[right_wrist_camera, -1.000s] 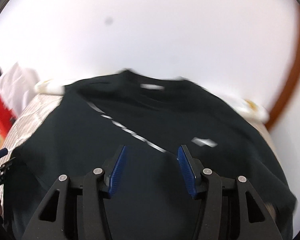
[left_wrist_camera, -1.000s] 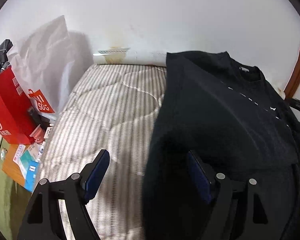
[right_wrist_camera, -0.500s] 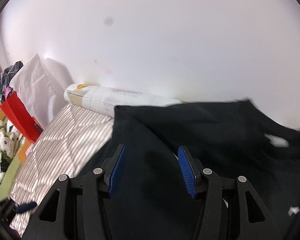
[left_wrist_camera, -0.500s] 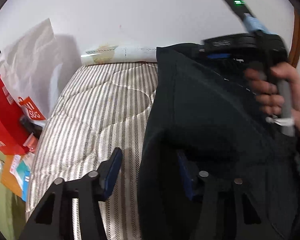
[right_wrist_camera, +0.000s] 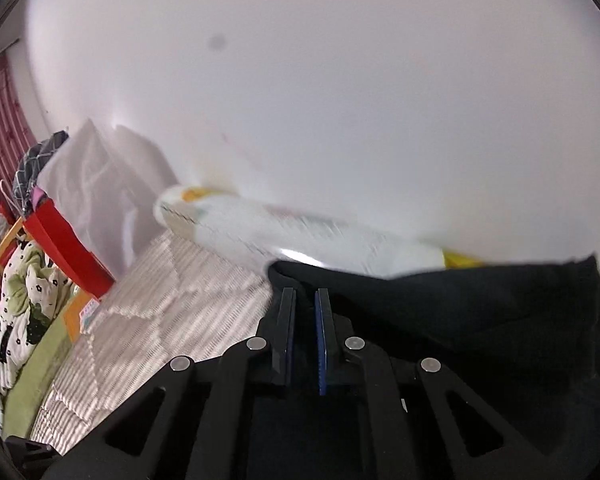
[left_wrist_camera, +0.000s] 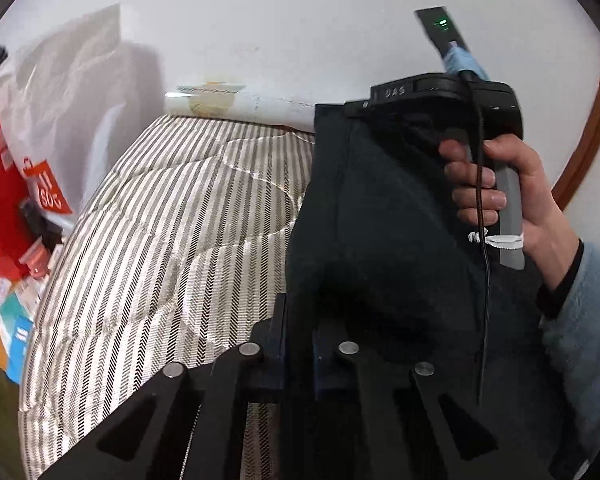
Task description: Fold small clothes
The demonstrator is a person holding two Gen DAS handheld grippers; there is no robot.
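Black T-shirt on right half of striped bed, near edge lifted. Left hand-held gripper clamped on fabric edge at near corner. Right hand-held gripper pinched shut on far corner near rolled white bundle. Red bag left of bed.

Left gripper clamping black garment, striped mattress

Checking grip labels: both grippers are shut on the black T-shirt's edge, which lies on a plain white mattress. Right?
Not quite. The mattress is striped, grey and cream, as the left wrist view shows. Both the left gripper and right gripper are shut on the black T-shirt.
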